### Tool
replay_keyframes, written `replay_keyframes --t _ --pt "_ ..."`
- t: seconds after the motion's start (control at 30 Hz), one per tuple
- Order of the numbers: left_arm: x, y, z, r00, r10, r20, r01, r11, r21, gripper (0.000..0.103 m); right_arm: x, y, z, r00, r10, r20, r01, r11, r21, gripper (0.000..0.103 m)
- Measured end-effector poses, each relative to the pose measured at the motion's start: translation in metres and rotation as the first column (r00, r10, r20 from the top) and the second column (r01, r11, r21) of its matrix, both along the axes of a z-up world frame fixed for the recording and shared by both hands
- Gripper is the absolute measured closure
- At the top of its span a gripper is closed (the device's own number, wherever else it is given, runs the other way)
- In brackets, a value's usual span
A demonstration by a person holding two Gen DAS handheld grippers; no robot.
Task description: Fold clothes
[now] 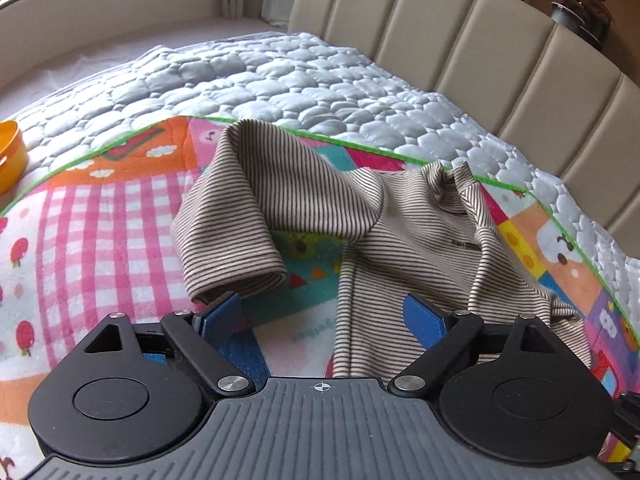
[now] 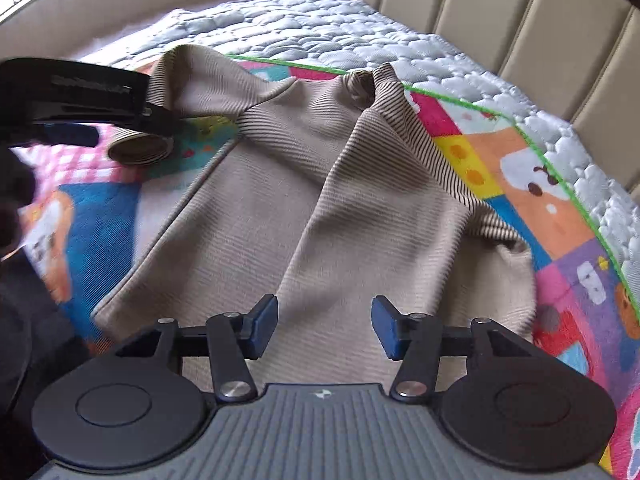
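— Where is the striped top (image 1: 400, 232) found?
— It is spread on the colourful play mat (image 1: 100, 216) over the quilted mattress (image 1: 280, 76), one sleeve (image 1: 240, 208) folded back.
— How is the left gripper (image 1: 324, 312) seen?
— Its jaws are spread wide; nothing is held, the sleeve cuff lying just beside one pad.
— And the right gripper (image 2: 324, 324)?
— Half open above the top's body, nothing gripped.

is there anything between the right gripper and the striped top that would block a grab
Nothing visible does. The right gripper hangs with jaws apart directly over the striped top, only air between. The left gripper is off at the sleeve cuff, well to the side, and the orange container sits off the play mat.
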State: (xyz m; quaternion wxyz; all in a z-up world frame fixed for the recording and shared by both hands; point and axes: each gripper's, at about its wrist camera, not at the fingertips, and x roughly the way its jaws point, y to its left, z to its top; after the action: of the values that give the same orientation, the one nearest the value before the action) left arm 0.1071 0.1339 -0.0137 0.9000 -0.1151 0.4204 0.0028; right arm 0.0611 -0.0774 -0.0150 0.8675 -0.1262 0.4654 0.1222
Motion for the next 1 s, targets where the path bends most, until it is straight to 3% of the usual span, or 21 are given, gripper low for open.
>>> replay_keyframes --t 0.1,0.27,0.33,0.37,0.47,0.53,0.63,0.7,0.73,0.8,0.9,1.0 --pt "0.001 0.005 -0.001 1.000 0.005 -0.010 -0.005 0.999 -0.040 0.010 0.016 0.023 -0.016 0.998 -0.026 0.063 0.032 0.995 -0.094 0.051" --pt "0.005 0.009 -0.007 1.000 -0.014 -0.014 0.013 0.994 -0.112 0.010 0.035 0.043 -0.038 0.992 0.052 0.118 -0.023 0.972 -0.235 0.050" --pt "0.008 0.007 -0.011 0.999 -0.036 -0.016 0.033 0.989 -0.142 0.009 0.037 0.046 -0.041 0.980 0.130 0.149 -0.081 0.951 -0.298 0.066" --pt "0.010 0.007 -0.013 0.999 -0.046 -0.018 0.043 0.987 -0.157 0.010 0.041 0.041 -0.038 0.972 0.162 0.168 -0.097 0.936 -0.337 0.092" --pt "0.014 0.005 -0.015 0.997 -0.072 -0.015 0.067 0.979 -0.190 0.010 0.053 0.025 -0.029 0.942 0.258 0.216 -0.137 0.880 -0.454 0.103" --pt "0.017 0.002 -0.018 0.996 -0.087 -0.013 0.083 0.978 -0.193 0.010 0.068 0.005 -0.018 0.930 0.279 0.239 -0.128 0.855 -0.502 0.103" --pt "0.026 -0.006 -0.022 0.993 -0.115 -0.017 0.110 0.978 -0.179 0.010 0.090 -0.041 0.014 0.948 0.232 0.216 -0.128 0.904 -0.408 0.102" --pt "0.033 -0.011 -0.025 0.993 -0.119 -0.023 0.113 0.981 -0.159 0.010 0.082 -0.055 0.029 0.966 0.232 0.113 -0.198 0.948 -0.249 0.096" --pt "0.036 -0.010 -0.026 0.993 -0.111 -0.026 0.106 0.983 -0.150 0.010 0.074 -0.060 0.034 0.969 0.243 0.051 -0.233 0.959 -0.160 0.090" --pt "0.041 -0.010 -0.028 0.995 -0.097 -0.033 0.092 0.987 -0.132 0.010 0.054 -0.066 0.033 0.960 0.255 -0.112 -0.254 0.967 0.028 0.062" --pt "0.042 -0.006 -0.033 0.995 -0.079 -0.060 0.071 0.989 -0.126 0.010 0.030 -0.078 0.021 0.923 0.196 -0.330 -0.121 0.965 0.233 0.059" --pt "0.040 -0.001 -0.035 0.994 -0.073 -0.080 0.060 0.987 -0.151 0.009 0.026 -0.095 -0.001 0.885 0.063 -0.461 0.081 0.955 0.284 0.057"
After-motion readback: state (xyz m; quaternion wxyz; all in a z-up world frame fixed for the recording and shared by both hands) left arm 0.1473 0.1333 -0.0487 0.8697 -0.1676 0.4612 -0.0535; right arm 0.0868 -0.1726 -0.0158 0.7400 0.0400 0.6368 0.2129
